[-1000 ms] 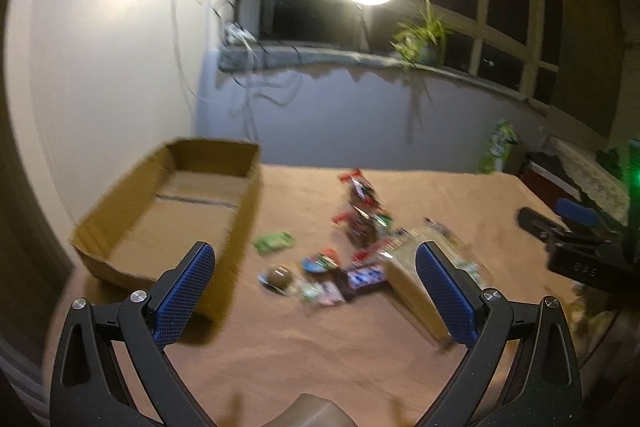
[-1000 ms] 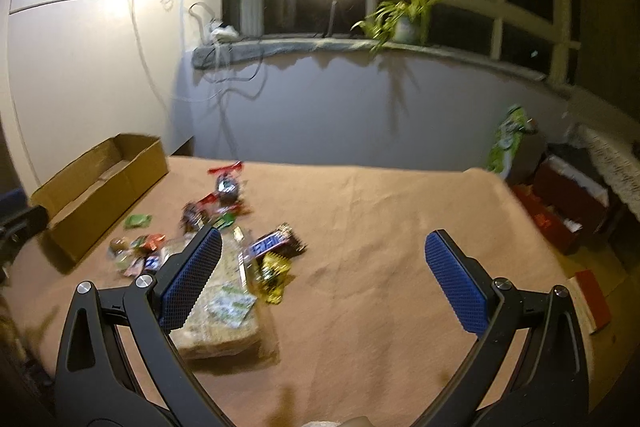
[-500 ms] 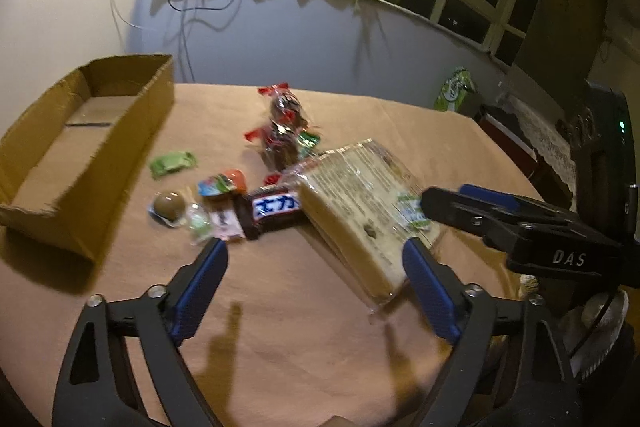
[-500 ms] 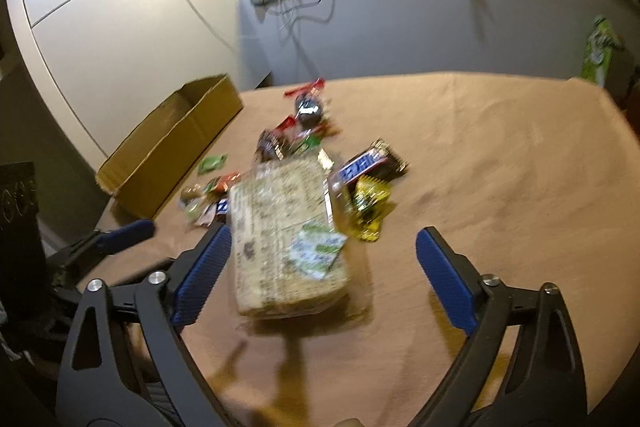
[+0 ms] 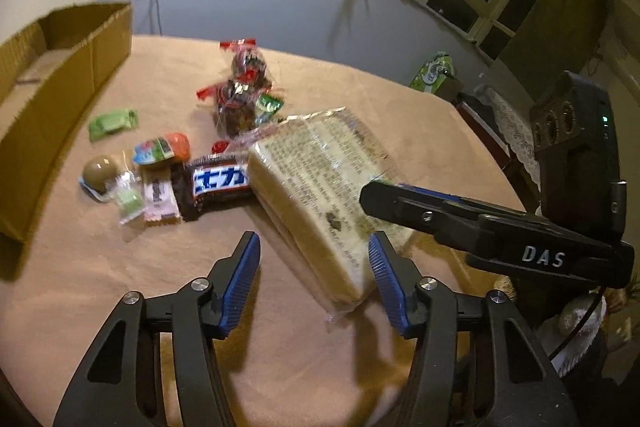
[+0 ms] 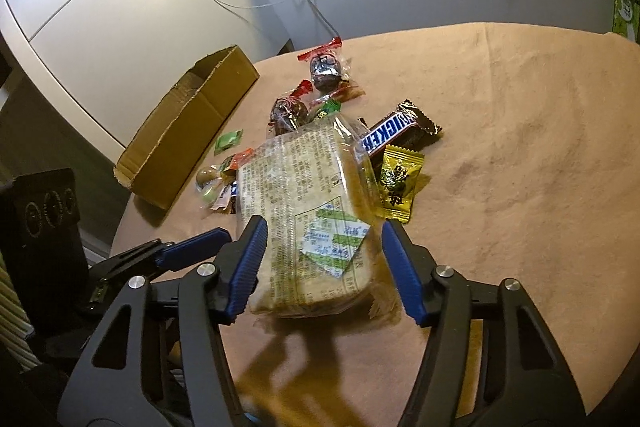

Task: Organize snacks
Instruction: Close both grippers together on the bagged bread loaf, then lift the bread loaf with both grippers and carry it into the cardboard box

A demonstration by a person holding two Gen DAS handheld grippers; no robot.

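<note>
A cardboard box (image 5: 60, 75) is seen well to the left of the left claw (image 5: 312, 279), far beside the tabletop (image 5: 120, 287) edge, and its visible inside shows only a bare cardboard floor. Ahead and left of this claw a cluster of small wrapped snacks (image 5: 160, 171) is spread, touching a dark chocolate bar (image 5: 218, 185). The left claw's jaws are closing, with the near corner of a clear-wrapped bread pack (image 5: 320, 195) between them, the pads not yet pressing. From the right wrist, the right claw (image 6: 324, 267) is seen astride the same bread pack (image 6: 304, 211), its jaws closing and not yet gripping. Ahead and right of it a Snickers bar (image 6: 400, 133) and a yellow sachet (image 6: 398, 183) are laid, touching
</note>
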